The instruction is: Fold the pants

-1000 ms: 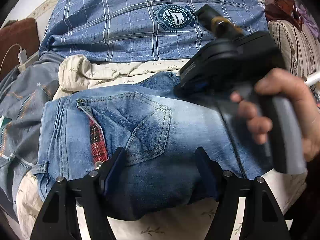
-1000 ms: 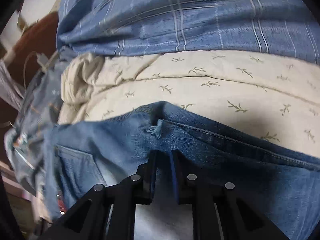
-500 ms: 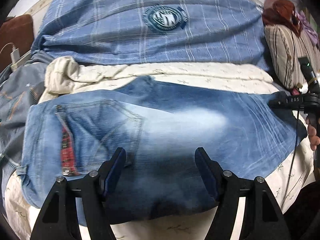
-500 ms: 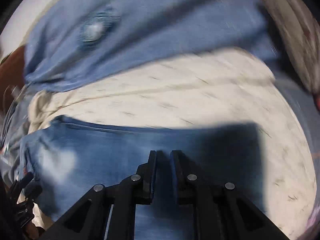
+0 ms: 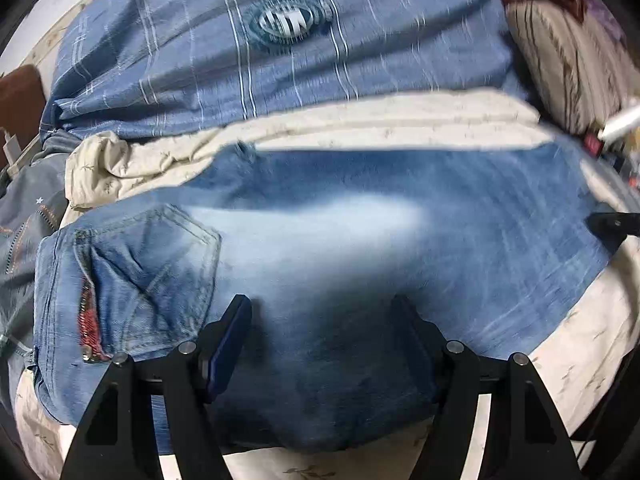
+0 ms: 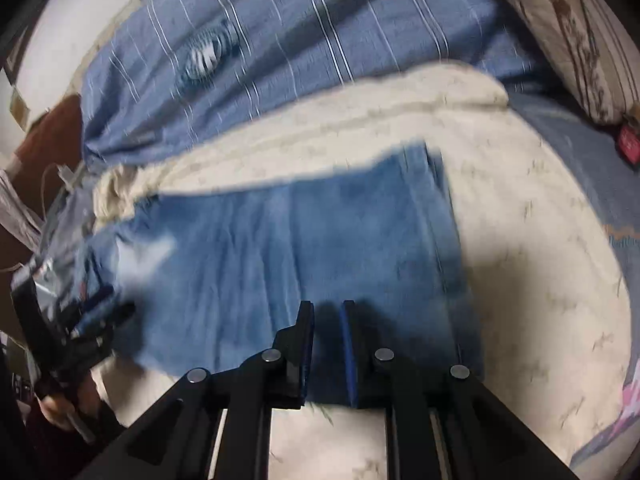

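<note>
Blue jeans (image 5: 340,232) lie flat across the bed, waist and back pocket (image 5: 152,264) at the left, legs stretched to the right. My left gripper (image 5: 320,304) hovers open over the seat and upper thigh, with denim under its wide gap but nothing pinched. In the right wrist view the jeans (image 6: 300,232) end in a straight hem at the right. My right gripper (image 6: 327,306) is shut over the near edge of the leg end; no fabric shows clamped between its pads. The left gripper (image 6: 80,320) appears at that view's left edge, held in a hand.
A blue plaid quilt (image 5: 280,60) is bunched along the far side. A striped pillow (image 5: 568,60) sits at the far right. Another grey-blue garment (image 5: 24,220) lies at the left. The cream leaf-print sheet (image 5: 580,340) shows around the jeans.
My right gripper swept from the crotch seam rightward to the leg end, staying shut. The leg now lies spread straight. My left gripper drifted a little and stayed open.
</note>
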Tool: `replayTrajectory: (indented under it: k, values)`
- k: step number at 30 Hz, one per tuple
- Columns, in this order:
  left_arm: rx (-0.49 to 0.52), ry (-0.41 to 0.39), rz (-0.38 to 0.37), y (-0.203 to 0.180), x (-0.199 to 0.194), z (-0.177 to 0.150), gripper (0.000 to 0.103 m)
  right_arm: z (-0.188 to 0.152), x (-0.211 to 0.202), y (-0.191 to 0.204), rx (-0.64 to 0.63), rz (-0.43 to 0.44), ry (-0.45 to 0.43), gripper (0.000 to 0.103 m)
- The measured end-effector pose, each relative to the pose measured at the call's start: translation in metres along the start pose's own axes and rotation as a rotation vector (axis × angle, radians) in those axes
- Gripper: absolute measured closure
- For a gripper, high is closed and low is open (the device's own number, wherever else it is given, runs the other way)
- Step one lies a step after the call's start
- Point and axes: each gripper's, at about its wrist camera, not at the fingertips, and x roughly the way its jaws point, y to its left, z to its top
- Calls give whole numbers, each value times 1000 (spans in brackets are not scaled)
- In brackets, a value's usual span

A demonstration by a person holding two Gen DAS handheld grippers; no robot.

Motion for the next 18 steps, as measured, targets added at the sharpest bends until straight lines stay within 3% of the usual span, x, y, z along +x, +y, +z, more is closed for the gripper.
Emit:
replayTrajectory:
  k: [6, 10, 12, 18]
  values:
    - [-42, 9, -8, 3, -1, 4, 30, -17, -23, -10, 6, 85, -49, 87]
    - [-33, -48, -11, -4, -10, 6, 30, -23, -14, -12, 2, 37, -18, 87]
    - [-10, -7, -6, -12, -3, 5, 30, -21, -13, -15, 6, 42, -7, 87]
    - [23, -25, -5, -29, -4, 6, 30, 8, -35, -19, 57, 64, -137, 87]
